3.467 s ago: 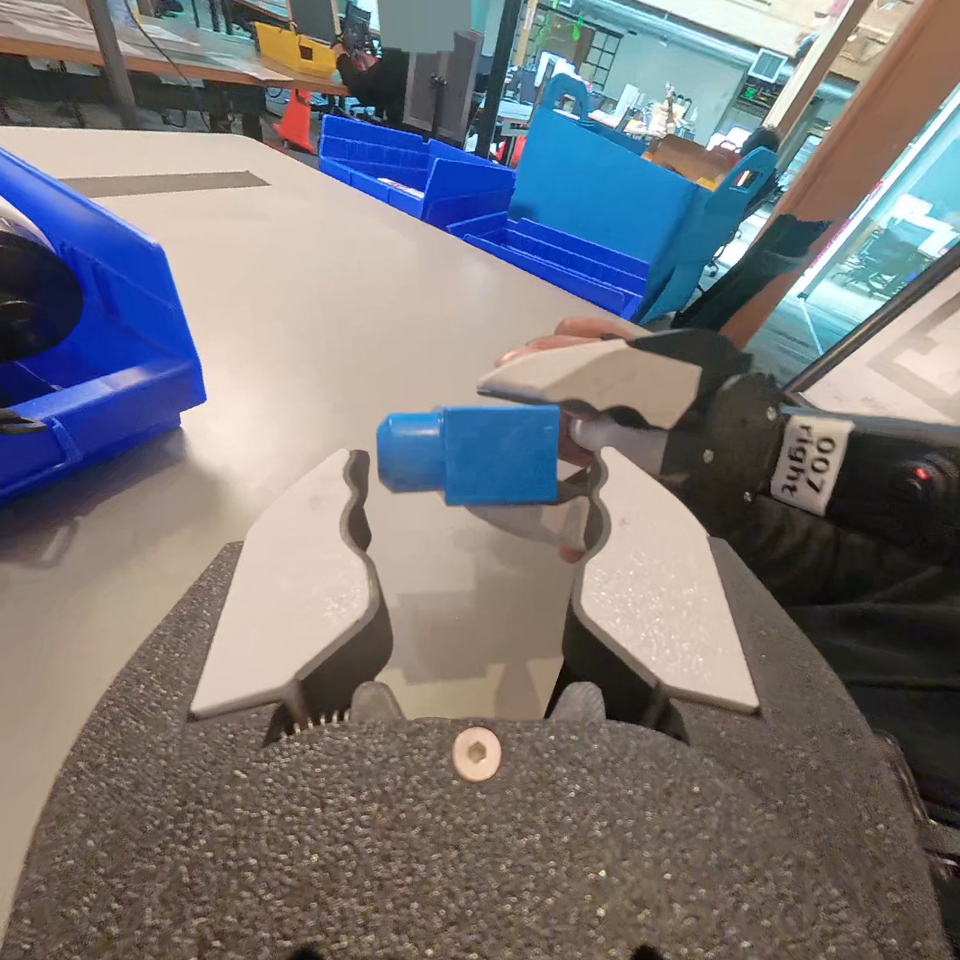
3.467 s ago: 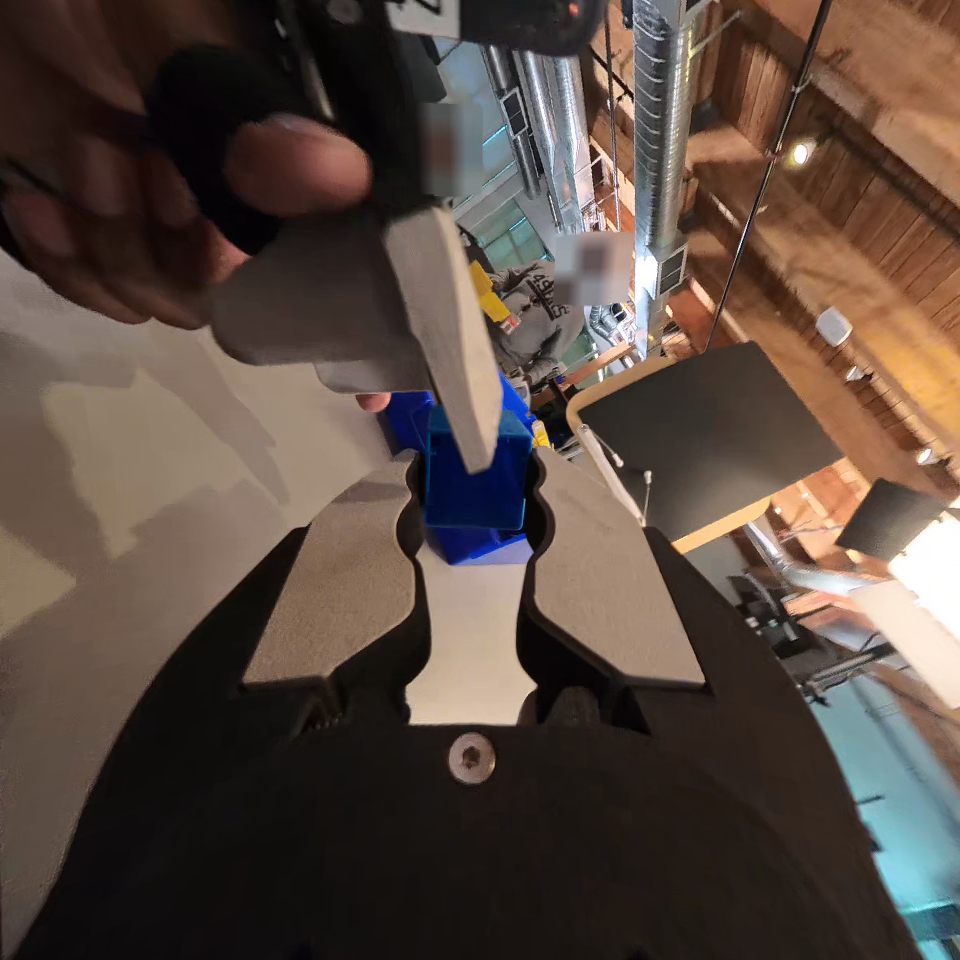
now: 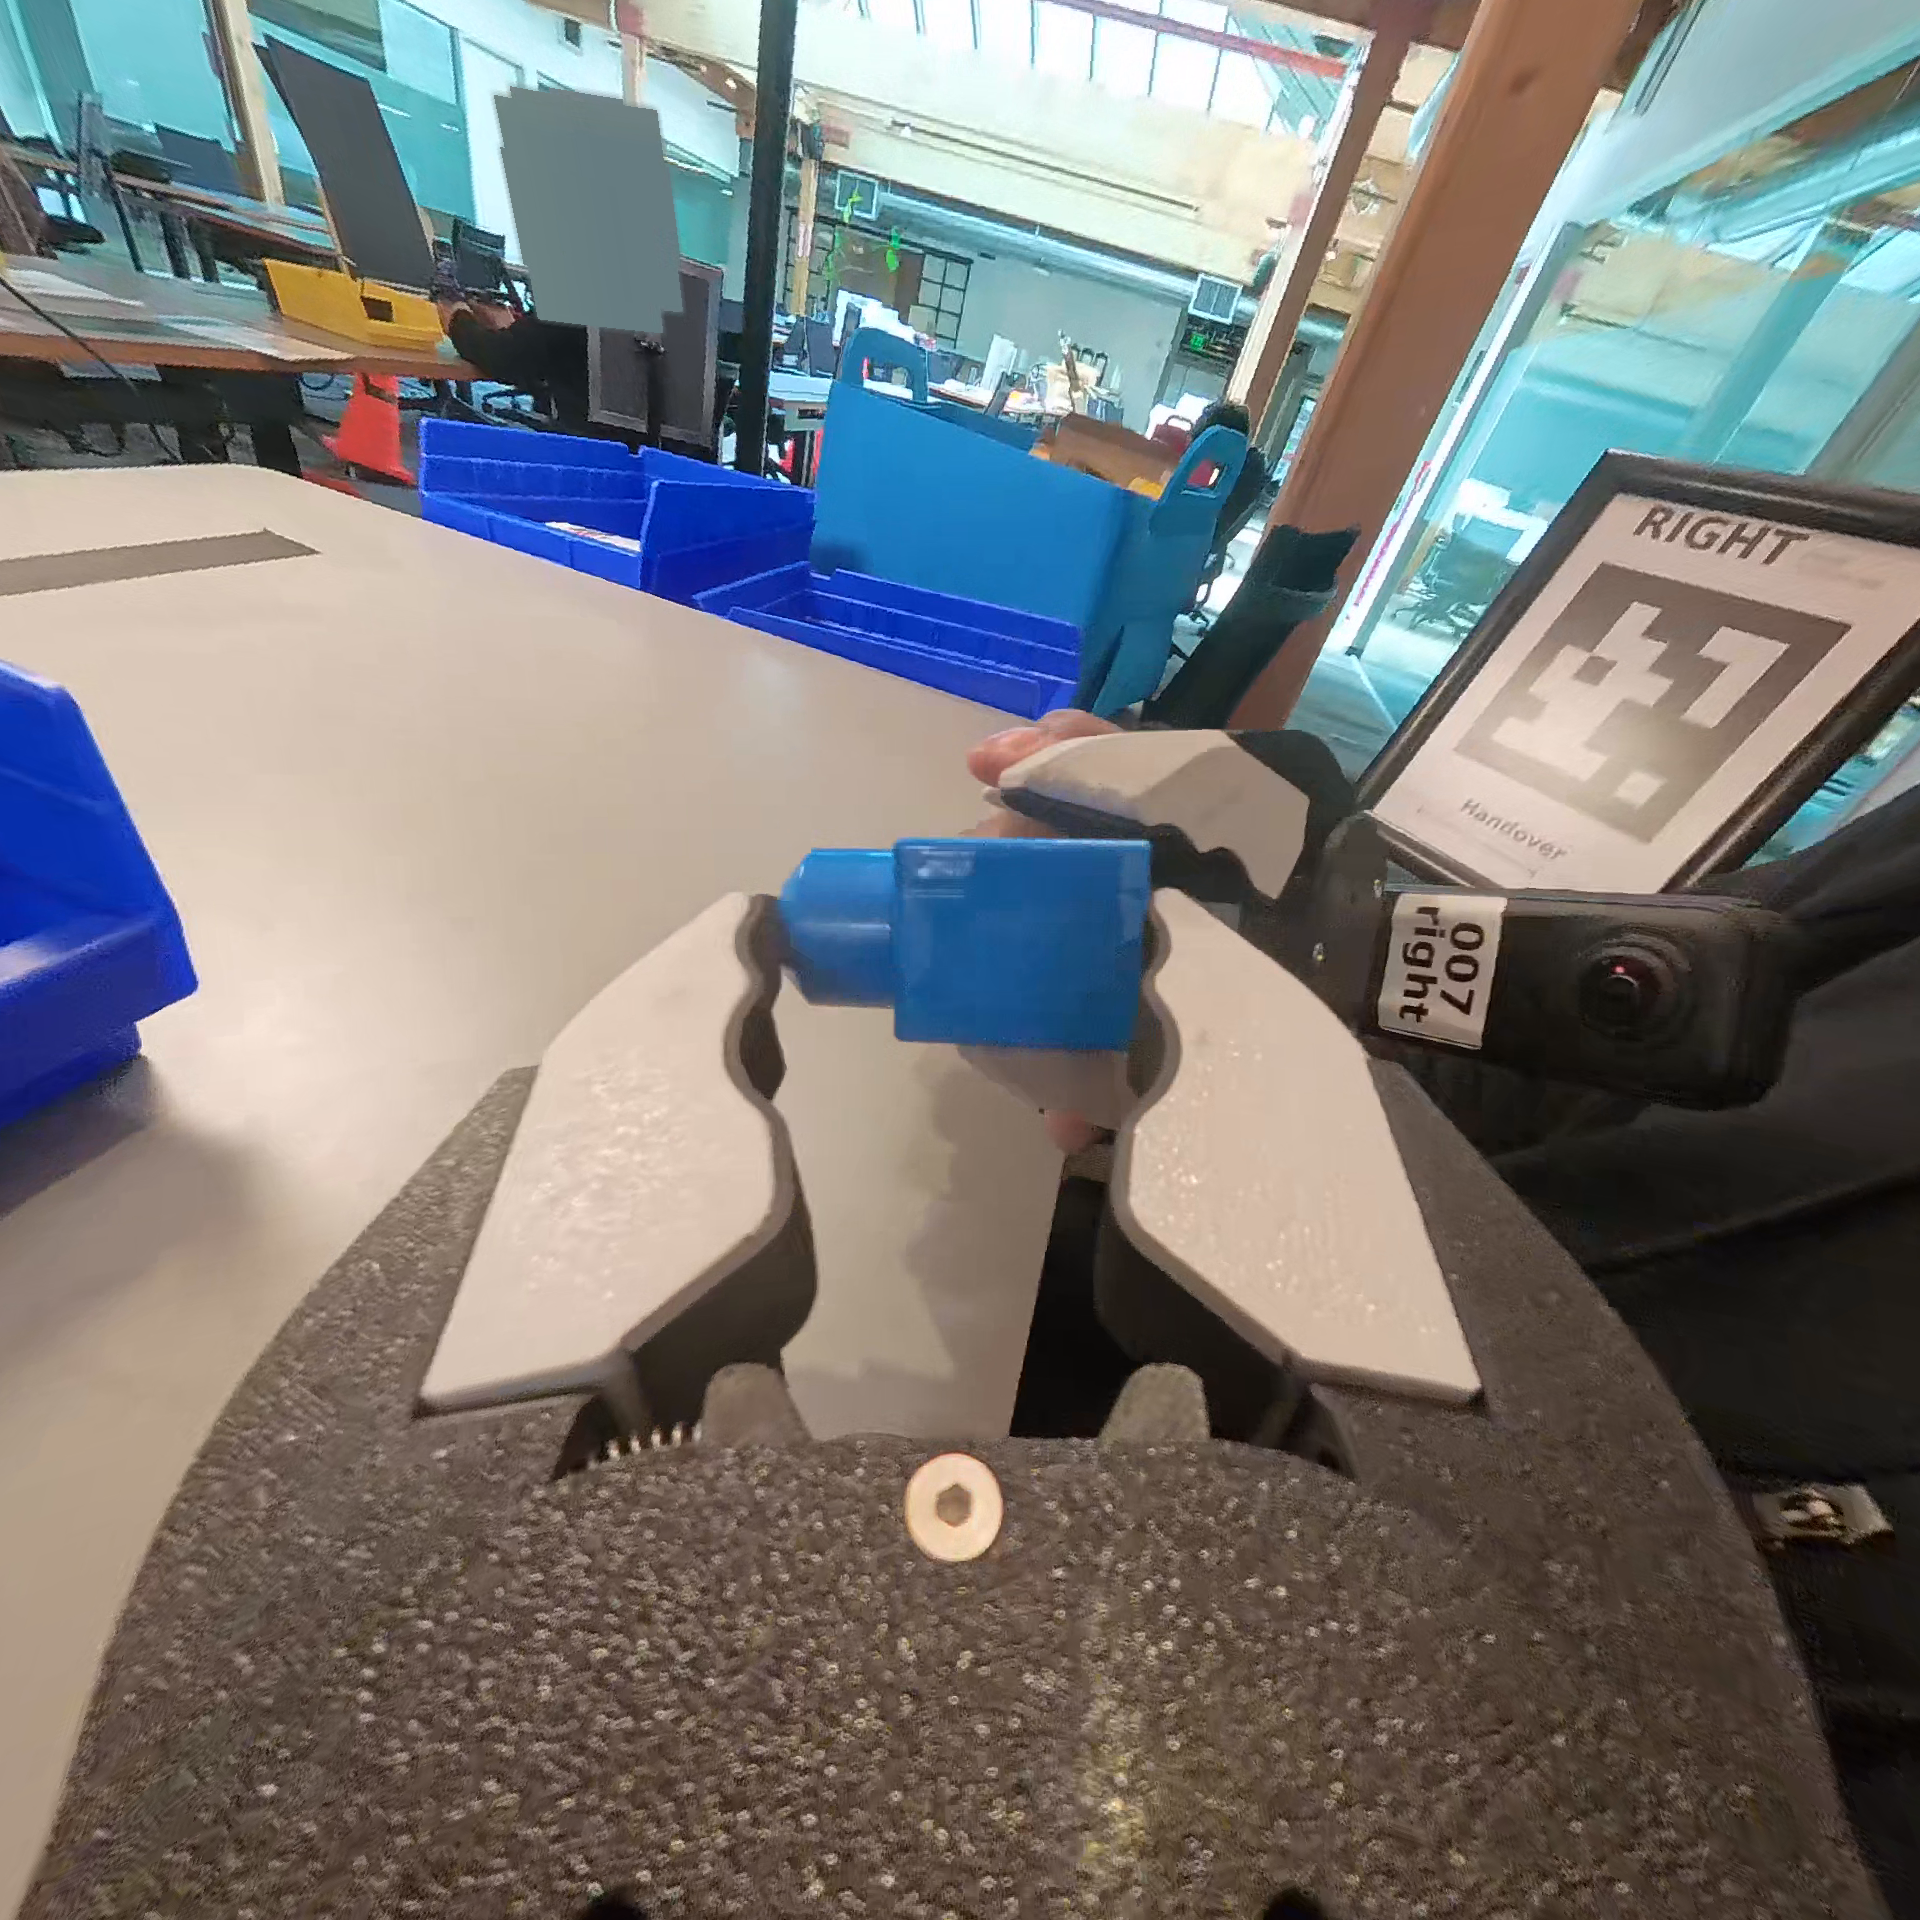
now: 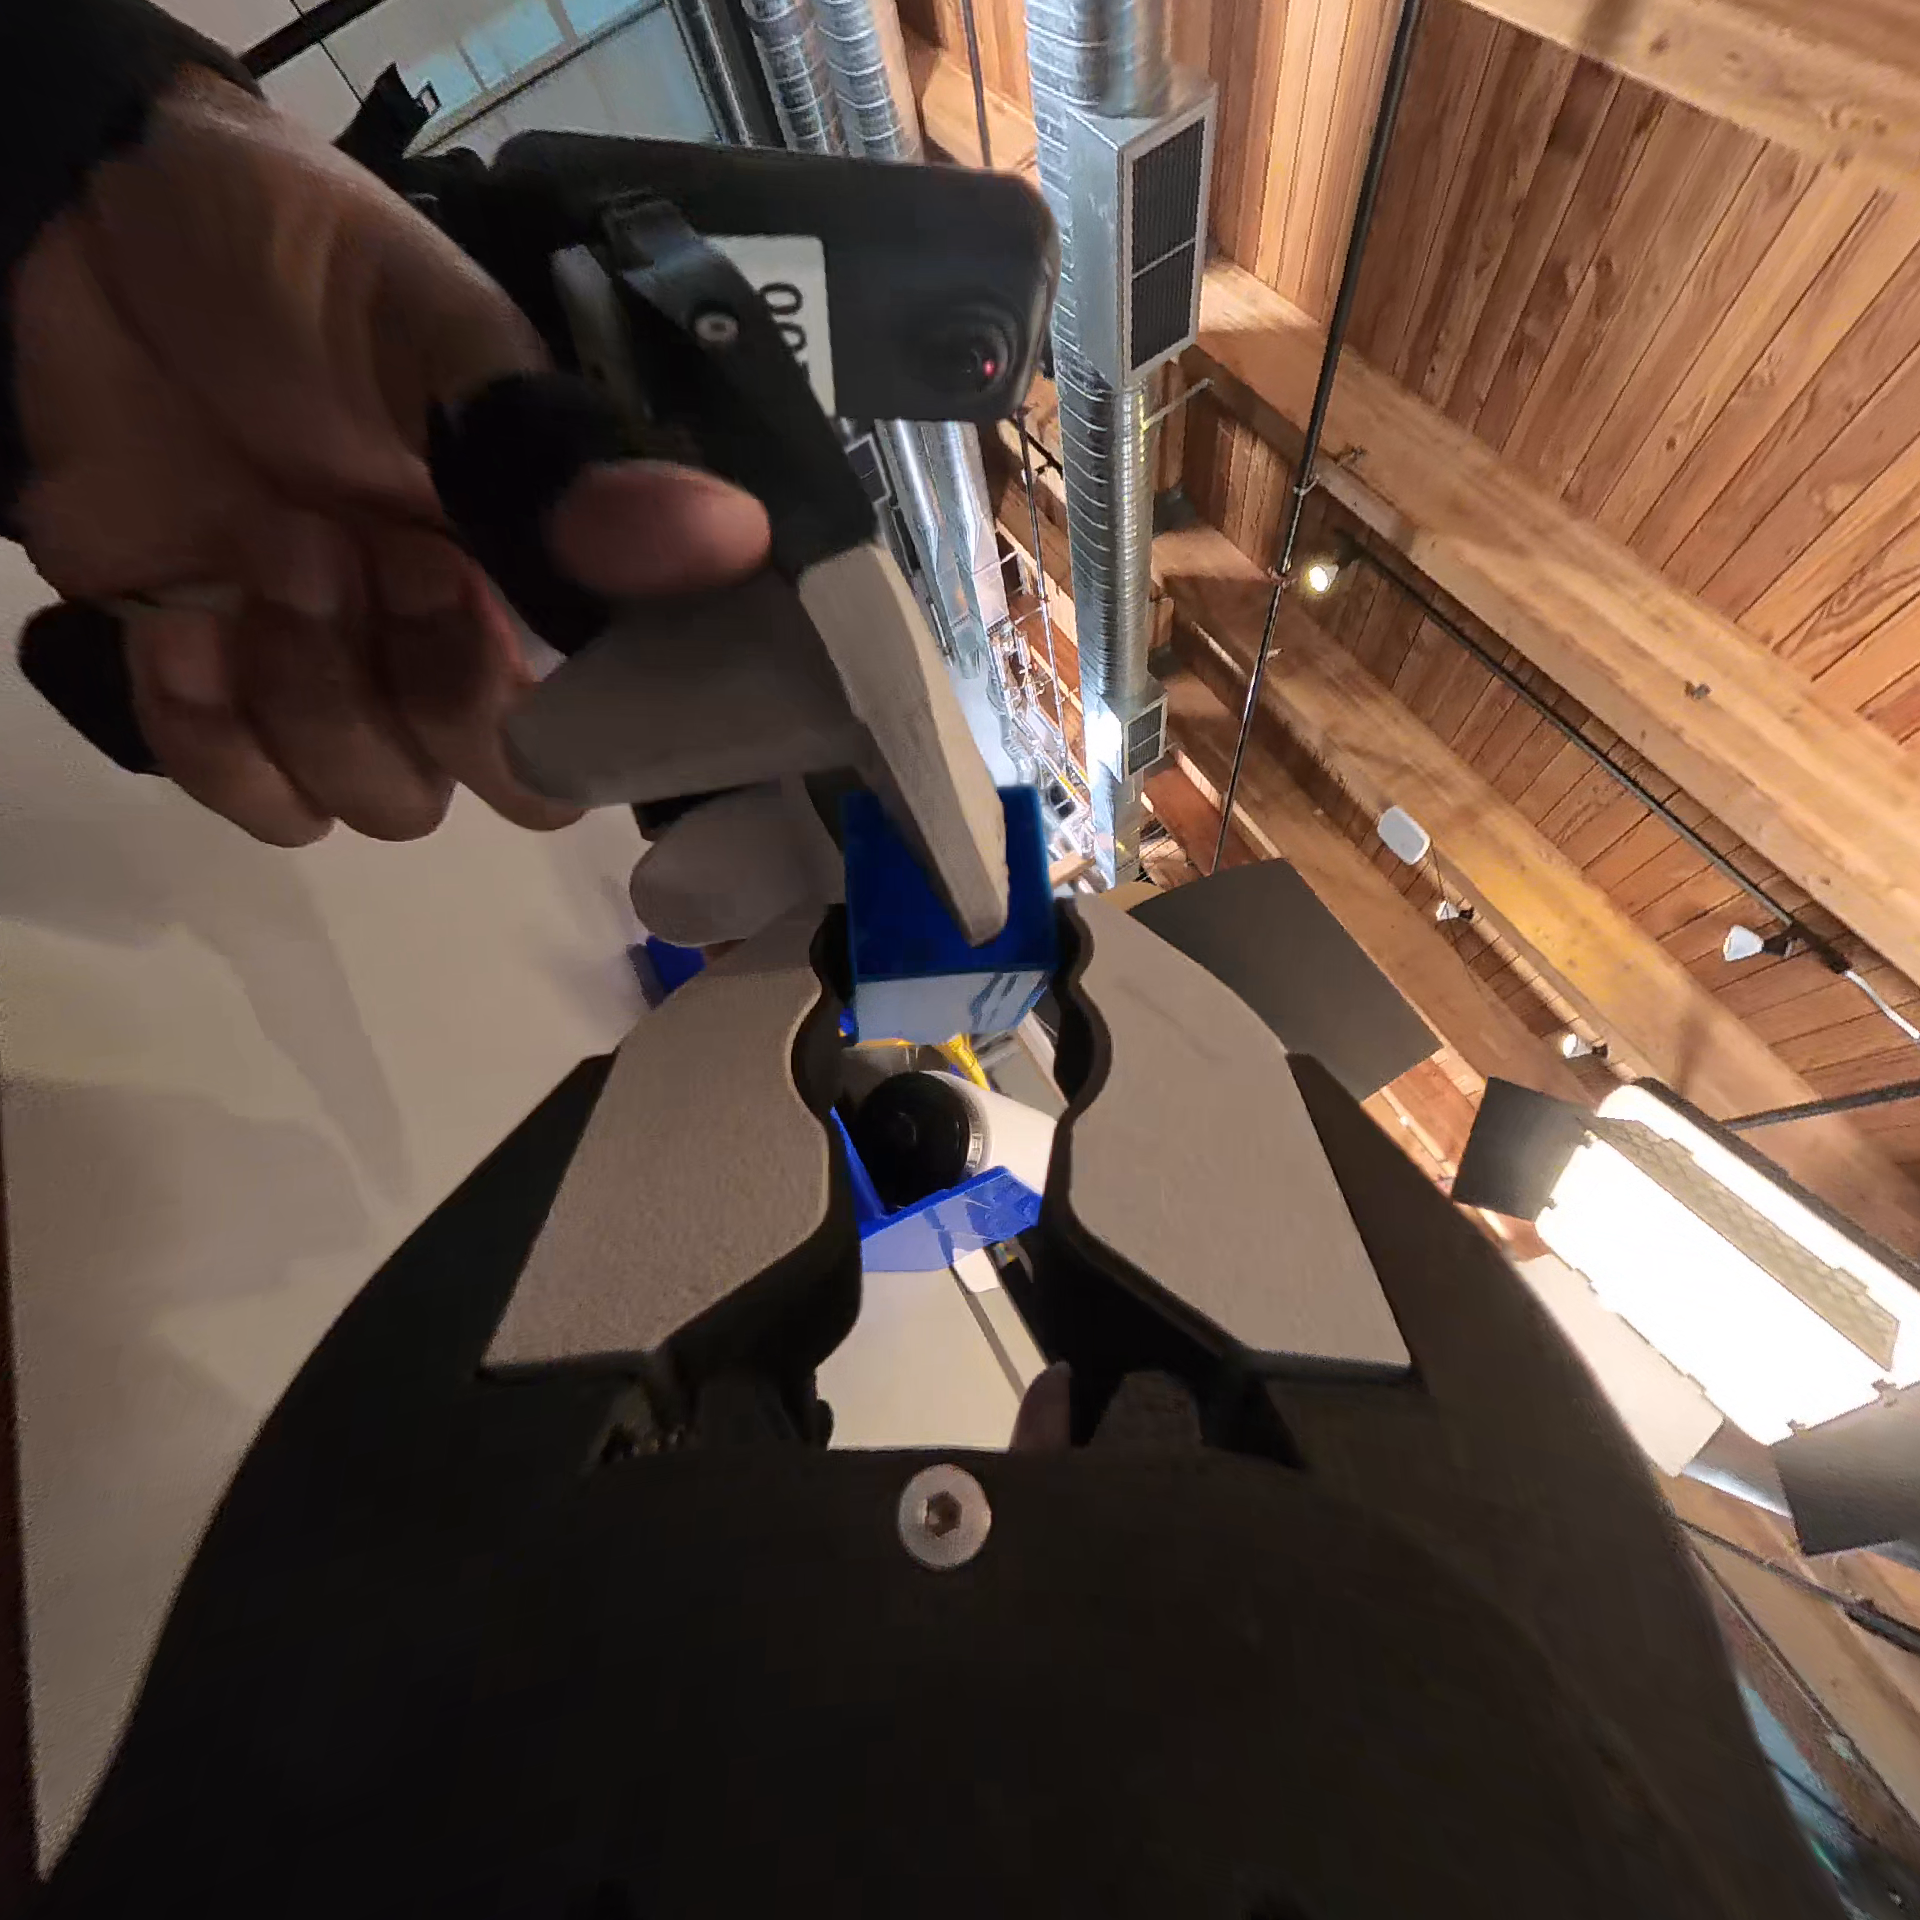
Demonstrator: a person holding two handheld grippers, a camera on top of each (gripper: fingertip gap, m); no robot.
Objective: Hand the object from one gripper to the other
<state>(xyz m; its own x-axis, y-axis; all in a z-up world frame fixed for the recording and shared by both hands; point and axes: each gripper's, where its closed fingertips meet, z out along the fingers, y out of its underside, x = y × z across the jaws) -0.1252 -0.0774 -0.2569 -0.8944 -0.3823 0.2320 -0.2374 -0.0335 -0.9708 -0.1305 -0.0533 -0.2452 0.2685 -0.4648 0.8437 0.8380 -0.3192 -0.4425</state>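
Note:
A blue object (image 3: 997,945), a square block with a round stub on one end, is held in the air above the grey table (image 3: 416,779). My left gripper (image 3: 951,935) is shut on it lengthwise, one fingertip on the stub and the other on the block's end. My right gripper (image 4: 945,987) is shut on the block's sides (image 4: 899,935). In the left wrist view the right gripper's upper finger (image 3: 1164,790) lies on top of the block and the lower one under it. In the right wrist view a left finger (image 4: 914,779) crosses the block's face.
A blue bin (image 3: 73,935) stands on the table at the left. More blue bins (image 3: 883,623) and a blue tote (image 3: 966,520) line the far edge. A framed marker board (image 3: 1642,717) stands at the right. A hand (image 4: 260,468) holds the left gripper. My two grippers' fingertips are within a few centimetres of each other.
My left gripper's jaws have closed from open onto the ends of the blue object. The right gripper keeps its hold. The left wrist view has tilted up a little.

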